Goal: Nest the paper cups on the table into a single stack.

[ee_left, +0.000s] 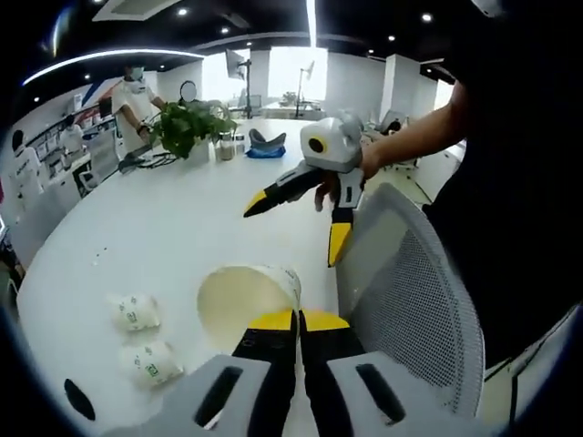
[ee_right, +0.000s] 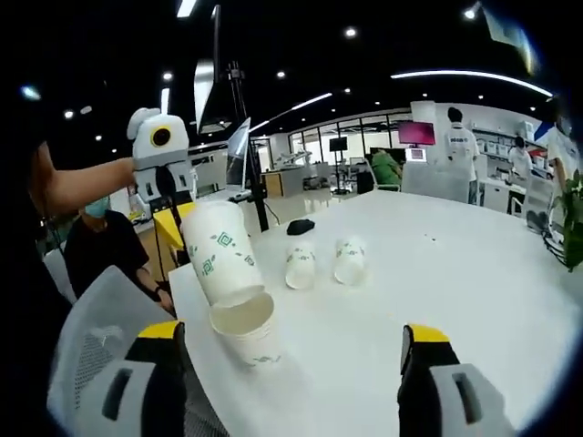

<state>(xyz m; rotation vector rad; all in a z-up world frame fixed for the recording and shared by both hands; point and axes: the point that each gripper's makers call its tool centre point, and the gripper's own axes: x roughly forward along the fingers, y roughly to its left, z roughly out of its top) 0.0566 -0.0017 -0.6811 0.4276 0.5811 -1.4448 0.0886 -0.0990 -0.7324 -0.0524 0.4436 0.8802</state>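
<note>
**cupstacker_99:** ok so where's everything at? Starting closest: in the left gripper view the left tongs [ee_left: 296,320] are clenched on the rim of a held paper cup [ee_left: 248,305], mouth facing the camera. In the right gripper view that same cup [ee_right: 220,250] hangs tilted, mouth down, right over a standing paper cup [ee_right: 250,333] near the counter's edge at about 7 o'clock, its rim touching or just inside the lower one's mouth. Can't tell which from here.

**benchwarmer:** tilt makes sense imo, you lead one edge of the rim in first. And the right tongs [ee_right: 293,360]?

**cupstacker_99:** released, spread wide, nothing in them. From the left gripper view they [ee_left: 301,218] hover out at 12 o'clock beyond the cup, above the white counter [ee_left: 182,228]. Guessing they're parked there to steady the bottom cup or fetch the next.

**benchwarmer:** what's left?

**cupstacker_99:** two more paper cups [ee_right: 300,264] [ee_right: 349,259] lying side by side farther out at 12 o'clock, well apart from the pair. So early days. Way back: potted plant [ee_left: 187,127].
</note>
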